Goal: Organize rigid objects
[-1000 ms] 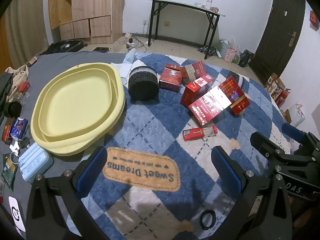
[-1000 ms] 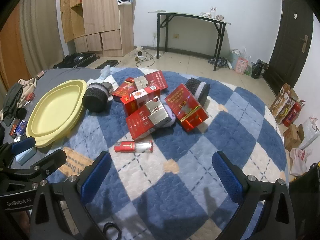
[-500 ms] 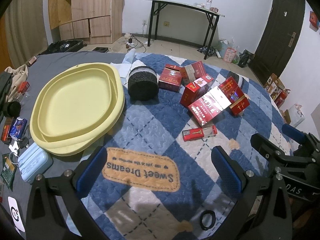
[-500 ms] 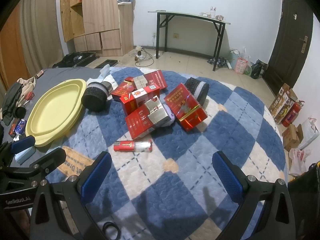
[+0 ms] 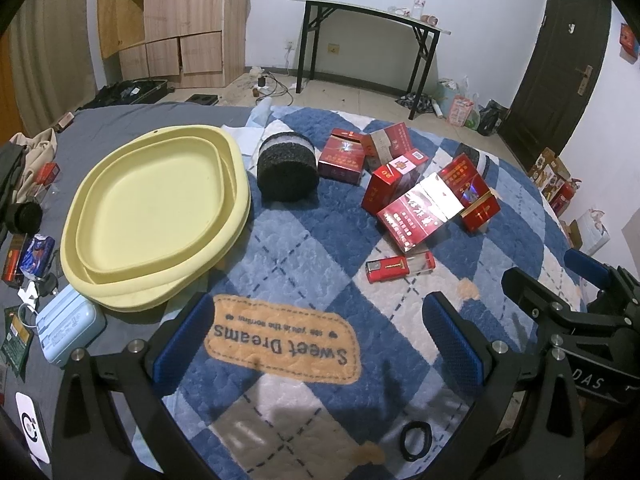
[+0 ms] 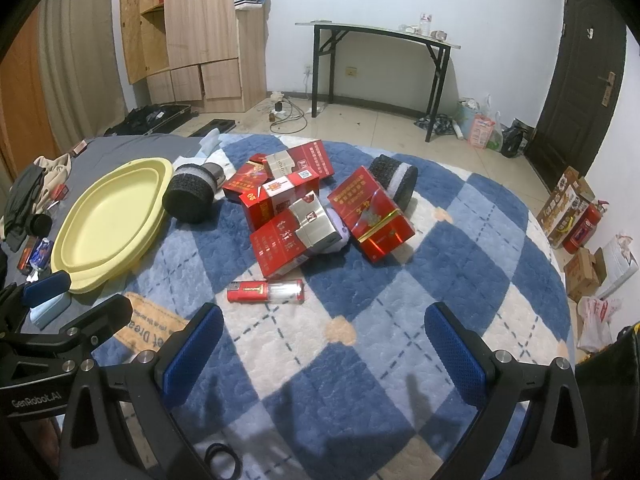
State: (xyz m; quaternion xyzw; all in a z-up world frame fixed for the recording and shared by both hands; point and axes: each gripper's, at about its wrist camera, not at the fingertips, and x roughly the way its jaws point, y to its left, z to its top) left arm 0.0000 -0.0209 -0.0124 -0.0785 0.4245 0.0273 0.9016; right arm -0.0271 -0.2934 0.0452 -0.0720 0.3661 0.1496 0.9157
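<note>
Left wrist: left tool [image 5: 318, 338] spread, empty | right tool [image 6: 324, 344] spread, empty | bare blanket [image 6: 460, 248] between tools and red boxes [image 6: 292, 216]

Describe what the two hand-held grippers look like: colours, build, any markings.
Both are black frames with silver bolts and two fingers faced with blue textured pads. The left hand-held gripper shows the same blue pads as the right hand-held gripper. White lettering reads "GenRobot.AI" on the left one's body, seen from the right wrist camera. No cables, hands or sleeves show.
</note>
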